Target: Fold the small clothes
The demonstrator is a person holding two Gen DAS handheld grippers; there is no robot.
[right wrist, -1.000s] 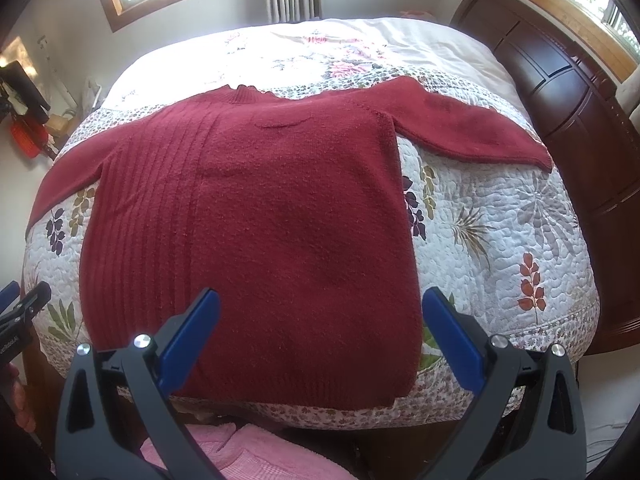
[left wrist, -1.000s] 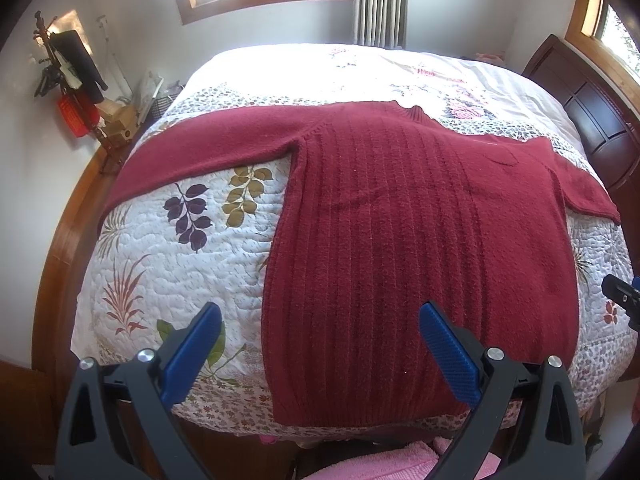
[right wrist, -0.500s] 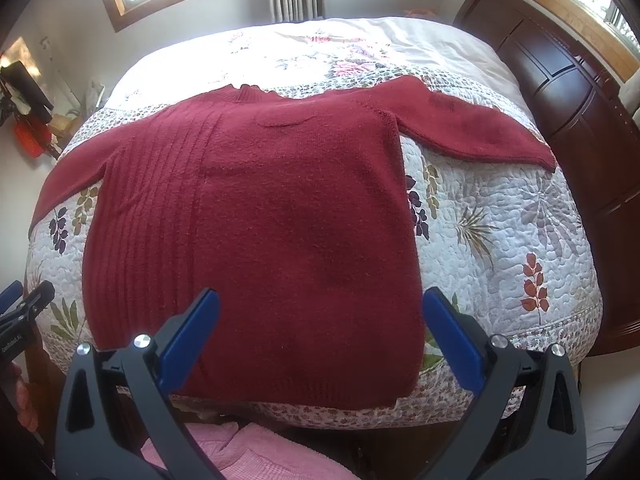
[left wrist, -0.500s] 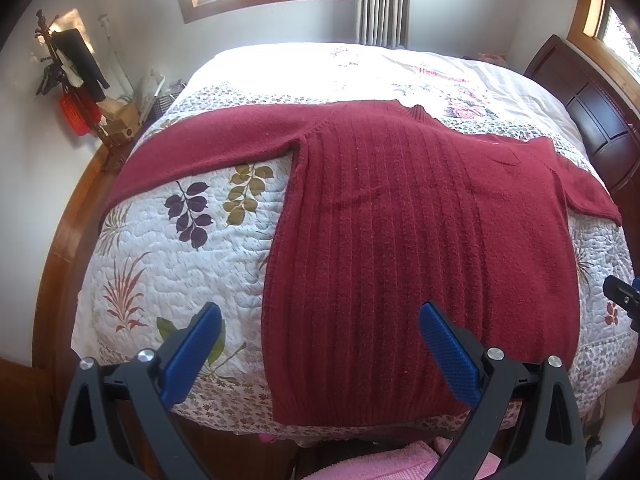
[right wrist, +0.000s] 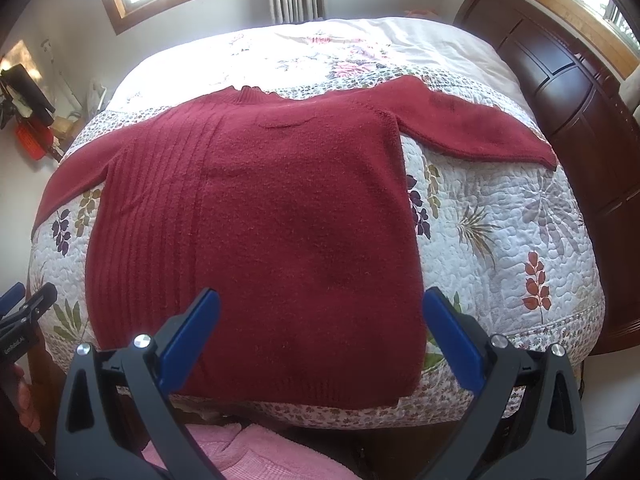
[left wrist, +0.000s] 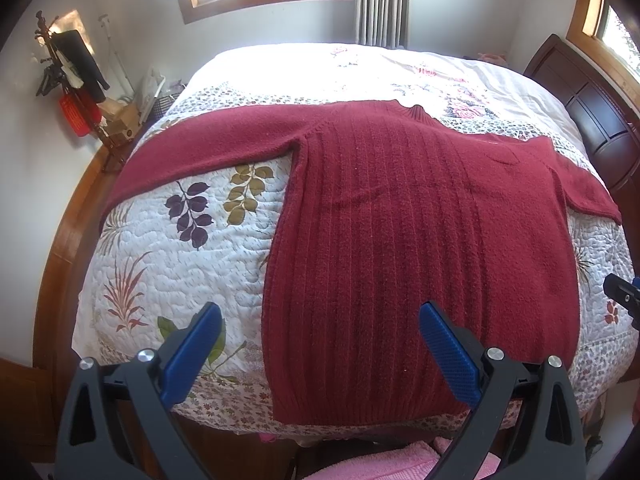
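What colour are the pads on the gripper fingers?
Blue, on black frames; the right gripper's fingers show it best in the right wrist view.

Both views creep slightly nearer the sweater (left wrist: 420, 240) — nothing else differs.

Sweater (left wrist: 400, 240): fuzzy matt red knit, part ribbed. Quilt (left wrist: 180, 264): stitched matt cloth w/ leaf print. Headboard (right wrist: 580, 92): glossy dark wood.
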